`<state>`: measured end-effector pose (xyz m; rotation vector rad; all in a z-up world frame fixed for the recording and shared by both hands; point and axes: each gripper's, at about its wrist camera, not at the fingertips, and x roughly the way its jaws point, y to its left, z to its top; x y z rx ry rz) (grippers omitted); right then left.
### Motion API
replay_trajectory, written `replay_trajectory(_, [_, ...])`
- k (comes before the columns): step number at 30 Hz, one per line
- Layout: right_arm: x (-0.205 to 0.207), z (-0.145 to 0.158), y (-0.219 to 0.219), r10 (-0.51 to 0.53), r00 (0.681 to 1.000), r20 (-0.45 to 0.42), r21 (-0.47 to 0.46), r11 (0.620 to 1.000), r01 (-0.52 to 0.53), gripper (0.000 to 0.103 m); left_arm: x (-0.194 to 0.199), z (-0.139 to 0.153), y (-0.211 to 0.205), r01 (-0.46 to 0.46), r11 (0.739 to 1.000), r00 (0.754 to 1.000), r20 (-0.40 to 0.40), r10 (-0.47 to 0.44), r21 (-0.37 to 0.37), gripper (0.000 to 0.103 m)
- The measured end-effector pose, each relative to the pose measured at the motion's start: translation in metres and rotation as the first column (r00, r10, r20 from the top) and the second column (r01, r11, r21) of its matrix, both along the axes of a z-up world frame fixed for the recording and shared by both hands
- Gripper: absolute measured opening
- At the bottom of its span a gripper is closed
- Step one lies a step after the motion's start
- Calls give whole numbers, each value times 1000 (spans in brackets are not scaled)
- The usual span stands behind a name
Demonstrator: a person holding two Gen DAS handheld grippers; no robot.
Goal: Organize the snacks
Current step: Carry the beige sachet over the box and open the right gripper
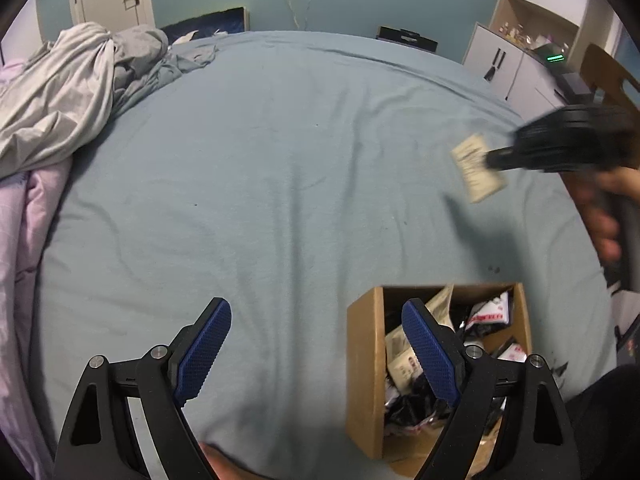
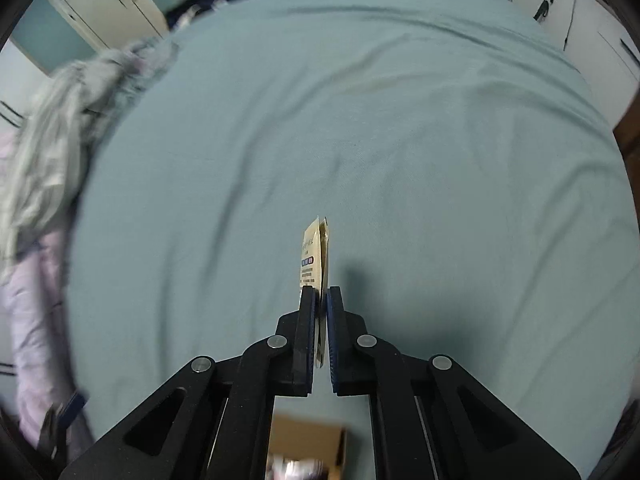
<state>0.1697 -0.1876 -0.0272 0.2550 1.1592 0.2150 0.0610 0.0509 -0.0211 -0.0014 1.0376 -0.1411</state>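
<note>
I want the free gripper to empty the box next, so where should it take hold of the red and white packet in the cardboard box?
Judging by its pose, grip the red and white packet by its raised upper edge, coming straight down through the open top of the cardboard box. It leans against the far right corner above the other packets, so the walls block any sideways approach. The left gripper is open.

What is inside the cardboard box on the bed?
The cardboard box holds a loose pile of snack packets, beige ones and black-and-white ones. The left gripper covers part of it; lower layers are hidden.

Blurred, cut off, half hidden

The cardboard box [image 2: 308, 446] is blurred and cropped below; the packet's [image 2: 316, 256] lower end hides between the jaws.
</note>
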Motion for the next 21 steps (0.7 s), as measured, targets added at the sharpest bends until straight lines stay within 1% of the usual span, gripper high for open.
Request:
replay_trajectory(1, [-9,11,-10,11,1000,21,24,1000,-11,4,-3,0,-2,8,1000,1000,4,-8,11,89])
replay_trajectory(5, [-71,33,-30,39,996,83,98,994,-47,4,-15,5,-13,65,996,997,28,-66,53,89])
replay_trajectory(7, [-104,40,-32,55,993,104,119,991,-68,4,-24,10,-19,102,993,993,51,-105,62,89])
replay_trajectory(9, [-124,36,-31,82,991,102,161,982,-98,4,-32,15,-24,129,990,988,75,-134,62,89])
replay_trajectory(10, [-128,36,-35,95,991,96,169,979,-110,4,-35,16,-25,139,989,986,84,-143,55,89])
replay_trajectory(12, [-136,22,-27,116,989,93,172,976,-131,4,-37,18,-24,143,989,984,98,-147,43,89])
replay_trajectory(14, [-135,8,-20,125,990,68,200,970,-136,4,-39,18,-25,143,989,983,109,-147,43,89])
replay_trajectory(16, [-129,-8,-7,147,989,24,240,959,-148,4,-40,16,-26,140,988,982,117,-146,63,89])
replay_trajectory(18, [-120,-11,-1,173,985,18,243,954,-172,5,-42,14,-29,130,987,983,121,-141,91,89])
replay_trajectory(19, [-116,-13,2,176,984,20,221,959,-176,6,-43,13,-29,125,987,983,120,-137,100,89])
replay_trajectory(20, [-111,-5,-2,172,985,18,193,966,-172,9,-43,12,-29,120,987,984,116,-132,104,89])
replay_trajectory(21, [-109,-5,-5,157,987,24,167,973,-159,21,-44,12,-30,118,987,985,113,-130,105,89])
